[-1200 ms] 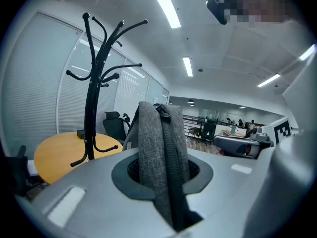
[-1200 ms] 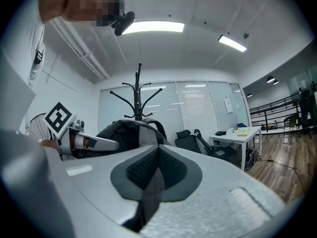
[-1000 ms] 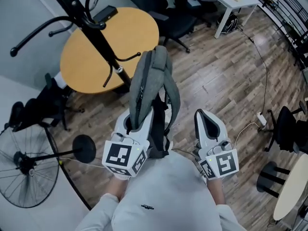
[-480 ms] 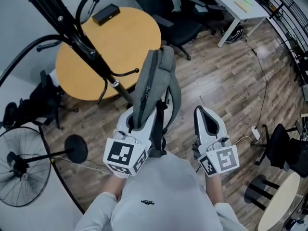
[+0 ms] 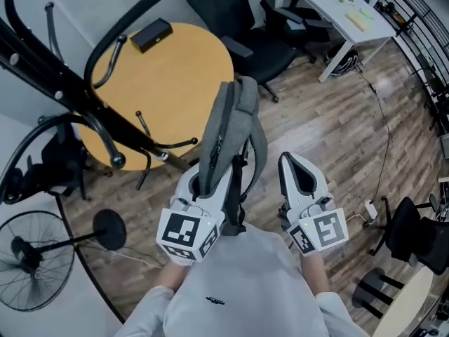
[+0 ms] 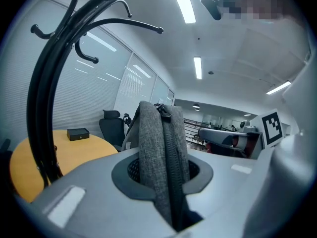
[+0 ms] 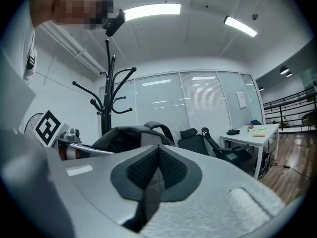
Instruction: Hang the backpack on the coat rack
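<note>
Backpack (image 5: pixel 235 111) clamped in left gripper (image 5: pixel 205 181); right gripper (image 5: pixel 291 166) closed, empty.

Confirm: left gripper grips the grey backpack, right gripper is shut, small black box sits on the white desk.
Wrong on one point: the head view shows the black box on the round yellow table, not the white desk. The left gripper does grip the grey backpack; the right gripper is shut.

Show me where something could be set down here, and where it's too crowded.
Free: the round table, bare between the black box and the backpack; also wood floor between the right gripper and the white desk. Crowded: the coat rack, hooks across the table's left side.
</note>
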{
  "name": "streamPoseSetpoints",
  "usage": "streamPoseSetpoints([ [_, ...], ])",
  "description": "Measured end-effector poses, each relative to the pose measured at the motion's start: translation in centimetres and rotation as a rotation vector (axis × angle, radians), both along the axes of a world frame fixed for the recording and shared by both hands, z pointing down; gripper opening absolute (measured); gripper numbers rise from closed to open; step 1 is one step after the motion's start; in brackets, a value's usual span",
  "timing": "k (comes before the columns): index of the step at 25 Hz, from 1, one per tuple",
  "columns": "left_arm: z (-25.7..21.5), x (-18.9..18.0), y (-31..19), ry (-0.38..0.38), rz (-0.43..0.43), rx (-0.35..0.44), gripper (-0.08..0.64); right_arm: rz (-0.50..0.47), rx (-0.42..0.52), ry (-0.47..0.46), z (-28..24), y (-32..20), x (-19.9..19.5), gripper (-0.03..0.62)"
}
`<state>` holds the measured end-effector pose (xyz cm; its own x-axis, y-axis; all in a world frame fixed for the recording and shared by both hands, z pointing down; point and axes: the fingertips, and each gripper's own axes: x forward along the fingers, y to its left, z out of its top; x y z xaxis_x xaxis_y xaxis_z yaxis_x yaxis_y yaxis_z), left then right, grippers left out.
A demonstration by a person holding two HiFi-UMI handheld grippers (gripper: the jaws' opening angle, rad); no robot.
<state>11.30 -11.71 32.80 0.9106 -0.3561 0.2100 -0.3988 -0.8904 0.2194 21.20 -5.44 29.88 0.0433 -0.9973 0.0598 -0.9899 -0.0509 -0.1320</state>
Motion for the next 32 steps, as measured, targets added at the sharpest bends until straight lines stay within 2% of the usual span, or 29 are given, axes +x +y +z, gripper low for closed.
streamPoseSetpoints([
  [5, 0.6, 2.0, -1.7, -0.003, -0.006, 0.010, 0.103, -0.010, 0.013, 0.003, 0.3, -2.2, 2.0, 0.002],
  [10, 0.5, 3.0, -2.5, -0.019, -0.044, 0.012, 0.103, -0.070, 0.013, -0.003, -0.2, -3.7, 2.9, 0.002],
  [14, 0.2, 3.4, -2.6, -0.015, -0.105, 0.011, 0.103, -0.146, -0.002, 0.004, -0.4, -4.5, 3.5, 0.002],
  [24, 2.5, 2.4, -1.5, -0.011, -0.281, -0.075, 0.101, -0.324, -0.056, -0.005, 0.5, -4.7, 3.4, 0.002],
  [32, 5.5, 2.5, 0.3, -0.046, -0.330, -0.094, 0.101, -0.420, -0.109, -0.003, 2.4, -4.0, 3.0, 0.001],
])
